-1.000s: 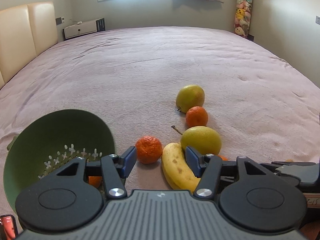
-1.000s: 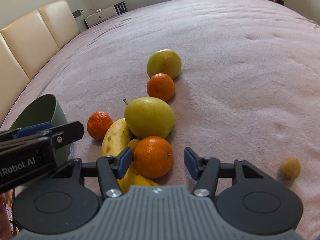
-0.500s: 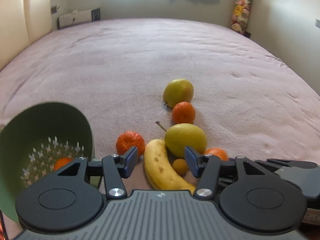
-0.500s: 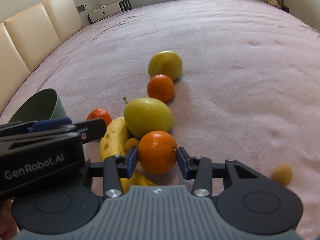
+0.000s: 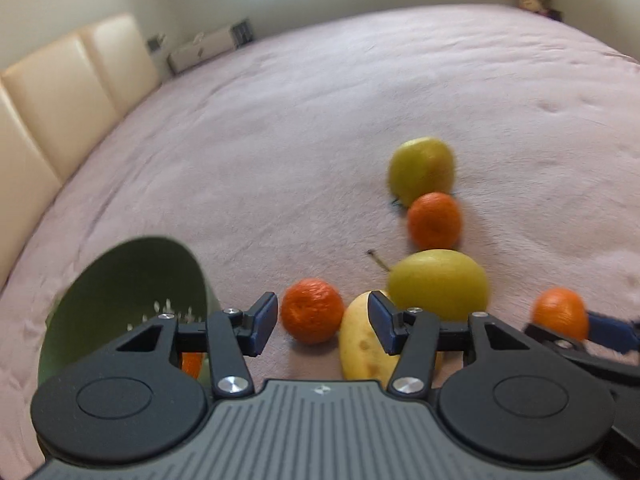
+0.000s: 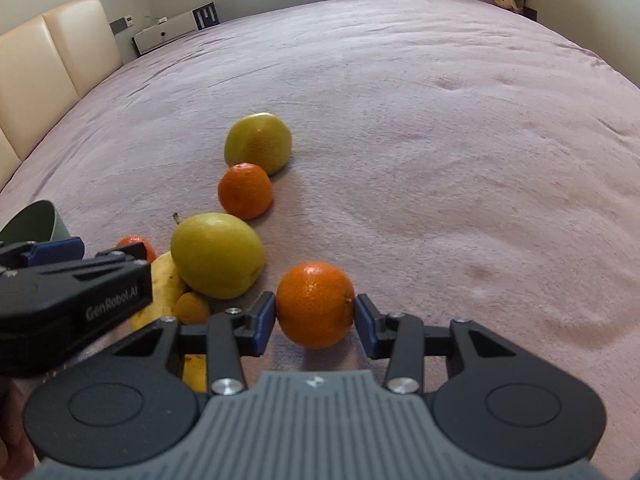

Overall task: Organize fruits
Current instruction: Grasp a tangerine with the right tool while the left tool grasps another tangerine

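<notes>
Left wrist view: my left gripper (image 5: 322, 322) has its jaws apart, nothing pinched. They've just been narrowing. A mandarin (image 5: 312, 311) sits in the gap between them, on the bed (image 5: 280, 128), a bit past the tips and closer to the left pad, with no contact as far as I can tell. The banana (image 5: 362, 344) lies right behind the right-hand pad, long axis running from the camera out toward the pear (image 5: 439, 284), so the right pad would likely clip it on a straight push forward. The green colander (image 5: 120, 280) is down-left, just beside the left jaw, mouth tilted toward me, with one orange fruit (image 5: 191, 364) partly visible inside. Picture is motion-blurred.

Farther out: a second mandarin (image 5: 435, 221) touching a yellow-green apple (image 5: 421, 171). At the right edge I see the other gripper's blue pad against an orange (image 5: 559, 312).

Right wrist view: my right gripper (image 6: 315, 318) is clamped on that orange (image 6: 315, 304), both pads pressing its sides, fruit centred at the tips. Jaws closed on it within the last second and have settled. Whether it's lifted off the bed or resting on it, I can't tell.

The colander (image 6: 36, 222) lies far left here, beyond the left gripper's body, which is in the way. My read: the orange has to travel left across the pile to get there, and the left hand is the nearer one to the colander.
</notes>
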Demonstrator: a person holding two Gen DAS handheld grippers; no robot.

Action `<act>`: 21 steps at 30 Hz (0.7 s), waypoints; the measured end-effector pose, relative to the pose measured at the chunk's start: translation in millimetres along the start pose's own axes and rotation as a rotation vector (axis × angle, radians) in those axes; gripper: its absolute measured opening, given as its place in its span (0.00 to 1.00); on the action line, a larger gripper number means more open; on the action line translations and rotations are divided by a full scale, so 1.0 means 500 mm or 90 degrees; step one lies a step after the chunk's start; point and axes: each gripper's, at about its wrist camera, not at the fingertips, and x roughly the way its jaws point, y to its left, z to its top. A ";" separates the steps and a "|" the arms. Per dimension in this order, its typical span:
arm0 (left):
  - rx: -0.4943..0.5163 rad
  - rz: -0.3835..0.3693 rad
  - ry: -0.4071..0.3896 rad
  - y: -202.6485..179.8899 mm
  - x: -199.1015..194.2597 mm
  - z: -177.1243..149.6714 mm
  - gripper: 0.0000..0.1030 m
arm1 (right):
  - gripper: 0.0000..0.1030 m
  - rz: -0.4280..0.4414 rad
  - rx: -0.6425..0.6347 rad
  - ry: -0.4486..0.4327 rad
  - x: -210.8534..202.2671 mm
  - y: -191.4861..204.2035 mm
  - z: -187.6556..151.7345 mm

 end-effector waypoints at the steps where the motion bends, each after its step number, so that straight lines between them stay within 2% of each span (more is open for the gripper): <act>1: 0.004 -0.001 0.012 0.007 0.006 0.007 0.57 | 0.39 0.000 0.003 0.000 0.000 -0.002 0.001; 3: 0.048 -0.024 0.038 0.019 0.014 0.028 0.56 | 0.40 0.001 0.007 0.001 0.000 -0.004 0.003; 6: 0.165 -0.103 0.052 0.037 0.009 0.052 0.56 | 0.40 0.002 0.017 0.004 0.004 -0.004 0.007; 9: 0.272 -0.127 0.043 0.050 0.001 0.058 0.57 | 0.40 0.004 0.025 0.006 0.004 -0.007 0.008; 11: 0.320 -0.156 0.062 0.051 0.014 0.055 0.58 | 0.40 0.008 0.034 0.008 0.002 -0.011 0.009; 14: 0.387 -0.173 0.079 0.045 0.029 0.049 0.57 | 0.40 0.015 0.050 0.011 0.000 -0.016 0.012; 17: 0.414 -0.195 0.114 0.044 0.051 0.047 0.58 | 0.40 0.017 0.059 0.014 0.000 -0.018 0.013; 21: 0.488 -0.191 0.137 0.020 0.079 0.035 0.63 | 0.40 0.025 0.067 0.018 -0.001 -0.020 0.014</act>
